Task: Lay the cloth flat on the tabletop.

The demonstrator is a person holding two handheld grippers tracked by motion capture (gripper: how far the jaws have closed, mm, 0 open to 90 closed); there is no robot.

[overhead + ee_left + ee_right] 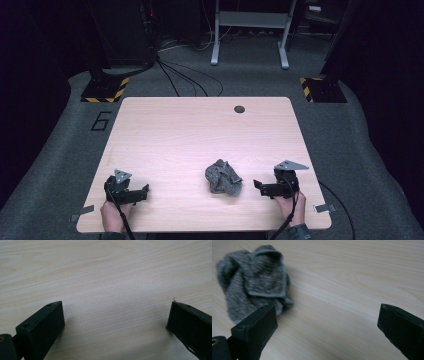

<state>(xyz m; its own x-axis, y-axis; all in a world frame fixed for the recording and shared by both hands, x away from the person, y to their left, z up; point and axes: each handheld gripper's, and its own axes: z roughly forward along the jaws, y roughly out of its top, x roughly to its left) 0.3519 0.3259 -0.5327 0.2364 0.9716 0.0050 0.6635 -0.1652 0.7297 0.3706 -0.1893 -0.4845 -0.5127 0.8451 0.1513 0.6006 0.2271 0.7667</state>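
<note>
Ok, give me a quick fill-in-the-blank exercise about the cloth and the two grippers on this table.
1. The crumpled grey cloth lies nearer the ____ gripper.
2. The left gripper has its jaws ____, with bare wood between them.
3. The right gripper is not touching the cloth; its jaws stand ____.
4. The wooden table has a small round ____ near its far edge.

Missing words: right; open; open; hole

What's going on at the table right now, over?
Left gripper open, empty. Right gripper open beside crumpled grey cloth, not touching. Nothing between them on the wooden table.
</note>
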